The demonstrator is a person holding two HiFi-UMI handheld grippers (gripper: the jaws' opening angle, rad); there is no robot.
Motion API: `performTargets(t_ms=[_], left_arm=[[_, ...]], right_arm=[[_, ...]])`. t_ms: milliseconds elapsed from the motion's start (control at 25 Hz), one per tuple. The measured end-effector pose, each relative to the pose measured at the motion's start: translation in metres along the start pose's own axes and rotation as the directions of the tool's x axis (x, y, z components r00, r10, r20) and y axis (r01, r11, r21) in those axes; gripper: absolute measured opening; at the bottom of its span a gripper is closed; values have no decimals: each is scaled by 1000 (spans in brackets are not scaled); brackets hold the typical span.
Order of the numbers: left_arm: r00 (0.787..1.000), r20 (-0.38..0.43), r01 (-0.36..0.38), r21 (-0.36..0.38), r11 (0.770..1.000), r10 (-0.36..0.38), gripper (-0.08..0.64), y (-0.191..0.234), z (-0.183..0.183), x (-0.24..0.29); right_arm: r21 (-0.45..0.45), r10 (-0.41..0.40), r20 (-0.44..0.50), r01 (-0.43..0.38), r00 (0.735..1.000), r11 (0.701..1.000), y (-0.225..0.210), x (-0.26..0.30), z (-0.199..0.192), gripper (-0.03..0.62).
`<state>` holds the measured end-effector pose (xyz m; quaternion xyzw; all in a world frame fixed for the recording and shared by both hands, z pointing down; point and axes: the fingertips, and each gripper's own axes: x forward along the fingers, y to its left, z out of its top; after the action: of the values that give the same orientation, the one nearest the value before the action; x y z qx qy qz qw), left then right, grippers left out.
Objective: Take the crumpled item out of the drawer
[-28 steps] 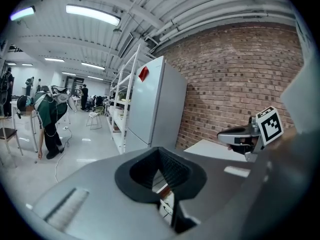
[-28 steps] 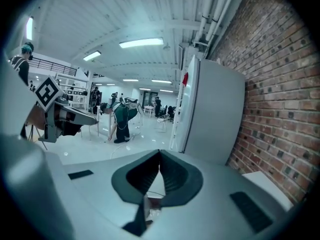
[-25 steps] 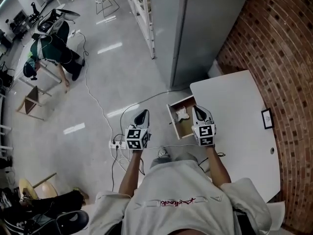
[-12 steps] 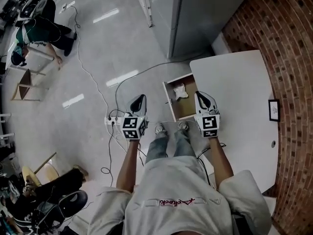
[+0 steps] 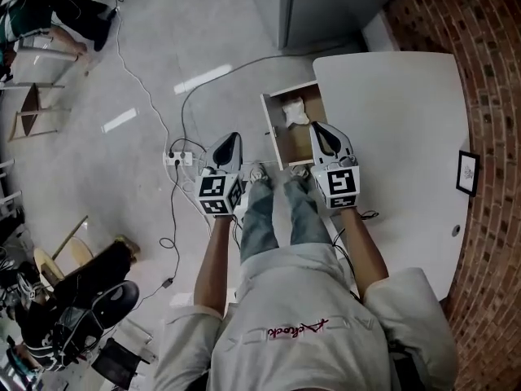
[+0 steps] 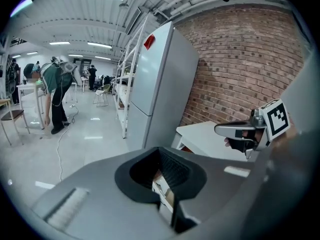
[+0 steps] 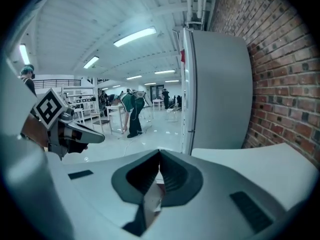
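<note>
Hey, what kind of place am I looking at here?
Probably a lab or workshop hall, though that is a guess. It has a bare brick wall, a power strip lying on a polished floor, and tall metal shelving along an open, strip-lit room.

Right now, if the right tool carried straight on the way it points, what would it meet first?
Probably the open drawer: the right tool, shut, points toward its wooden bottom, with the crumpled item just beyond. Depth is unclear.

The drawer (image 5: pixel 295 142) stands open at the table (image 5: pixel 399 112) edge, with the crumpled item (image 5: pixel 295 111) at its far end. The right gripper (image 5: pixel 319 130) overlaps the drawer's right side. The left gripper (image 5: pixel 230 139) is left of it.
</note>
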<state>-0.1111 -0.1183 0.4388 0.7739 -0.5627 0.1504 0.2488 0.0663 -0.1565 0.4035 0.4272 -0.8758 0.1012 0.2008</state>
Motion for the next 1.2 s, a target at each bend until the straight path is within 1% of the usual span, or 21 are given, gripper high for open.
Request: performTargets(t_ms=[240,360,480,600,840,1000,1200], left_arm=[[997,-72,24,-43,999,-27,9,-9,-60,5],[996,-83,31,-57,998,-36,9,-4,-80,12],[995,-93,30,-92,995,-39,9,-1,-102,15],[994,-100,35,-107,994,-45,9,3,-125,21],[990,-133,33,-150,988,-54,9,10,-175,29],[985,-155,51,-160,986,-76,9,12,-201,33],[984,-152,69,-165,984,-94,9,17,-216,41]], right_arm=[[37,31,-56,-29,998,999,21,8,-42,12],[59,38,-78,-33,996,998,31,19,-62,12],[88,44,-104,-35,994,995,46,26,-87,12],[101,53,-136,-39,989,994,60,35,-114,12],[117,45,-217,-19,975,993,67,46,-176,12],[99,45,-258,-20,965,995,68,57,-207,12],[37,34,-300,-24,953,999,68,78,-233,12]])
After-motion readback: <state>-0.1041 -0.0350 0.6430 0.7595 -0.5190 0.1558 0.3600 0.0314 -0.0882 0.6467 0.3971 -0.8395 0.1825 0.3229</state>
